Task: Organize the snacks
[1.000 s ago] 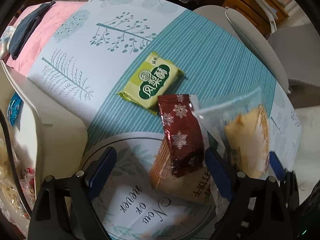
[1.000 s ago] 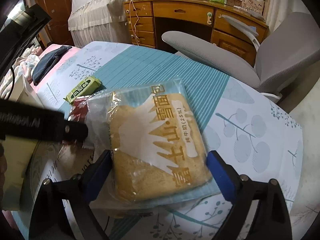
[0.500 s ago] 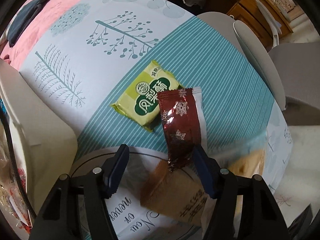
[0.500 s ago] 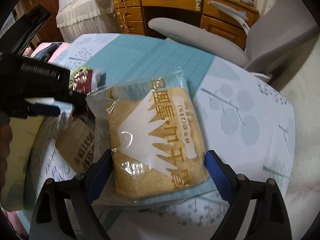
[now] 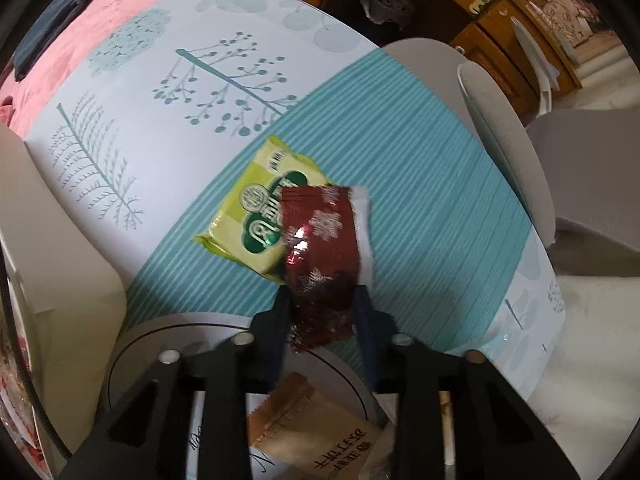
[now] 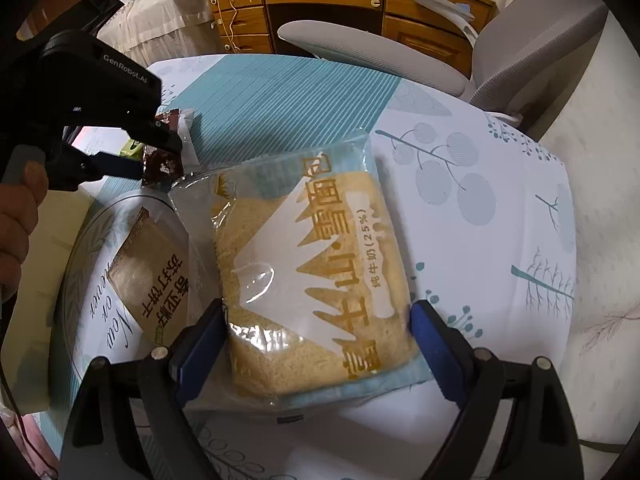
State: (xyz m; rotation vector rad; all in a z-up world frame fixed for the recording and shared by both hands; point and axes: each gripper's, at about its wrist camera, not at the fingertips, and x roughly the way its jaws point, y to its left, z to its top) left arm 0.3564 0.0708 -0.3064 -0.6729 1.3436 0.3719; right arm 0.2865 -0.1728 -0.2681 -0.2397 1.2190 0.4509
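The left gripper [image 5: 322, 308] is closing, its fingers [image 5: 280, 316] narrowed onto the lower end of the dark red snack packet [image 5: 320, 248]; the pads look to be pressing the crinkled foil from both sides. That packet's long axis runs straight out from the fingers, away from the camera, so it is gripped by one short end and the rest stands free ahead. Its far half overlaps the green snack packet [image 5: 256, 216], which lies flat on the striped cloth of the counter [image 5: 420, 208] just beyond and to the left.

The right gripper [image 6: 316, 344] has its fingers [image 6: 432, 336] wide, one at each long side of the clear bread bag [image 6: 312, 272]; whether the pads already press the bag I cannot tell (the film hides the contact). The bag's long axis also points away from the fingers.

Nearest both grippers is the round tray [image 6: 80, 248], already carrying a brown cracker packet [image 6: 156, 272]. It lies just below the left fingers and to the left of the bread bag, so the left hand is the nearer; the red packet probably needs only a short draw back over the rim.
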